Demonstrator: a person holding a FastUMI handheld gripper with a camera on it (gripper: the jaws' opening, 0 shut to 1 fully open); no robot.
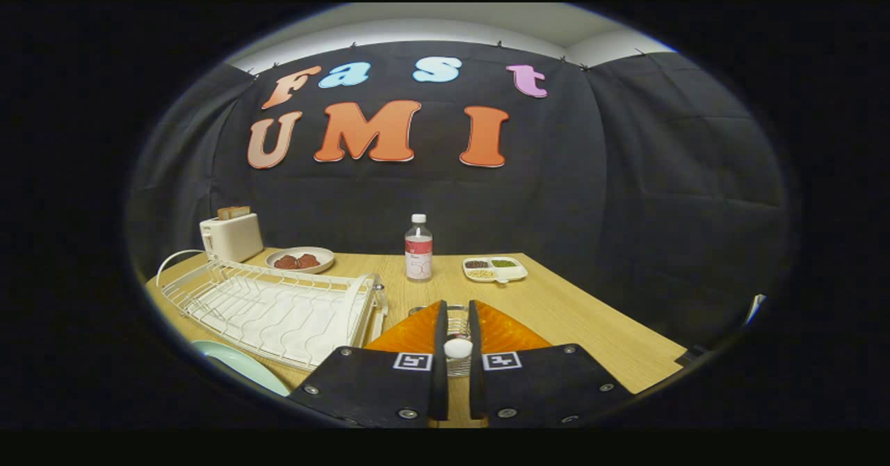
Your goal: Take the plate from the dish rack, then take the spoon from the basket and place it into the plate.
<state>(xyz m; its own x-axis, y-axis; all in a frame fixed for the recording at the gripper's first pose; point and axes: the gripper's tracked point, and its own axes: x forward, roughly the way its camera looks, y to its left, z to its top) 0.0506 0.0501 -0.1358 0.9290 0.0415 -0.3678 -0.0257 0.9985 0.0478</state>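
Note:
My gripper (457, 311) hangs low over the wooden table (556, 306), its fingers drawn close together. Between them stands the white rounded end of the spoon (457, 348), and both fingers press on it. Just under and beyond it, the wire basket (457, 325) shows in the narrow gap between the fingers. The white wire dish rack (271, 306) lies to the left of the fingers with no plate in it. A pale green plate (240, 367) rests on the table in front of the rack, left of the gripper.
At the back left stands a white toaster (231, 238) with bread in it, and beside it a dish of red food (300, 260). A water bottle (418, 247) and a divided snack tray (494, 269) stand beyond the fingers. The table's edge runs close on the right.

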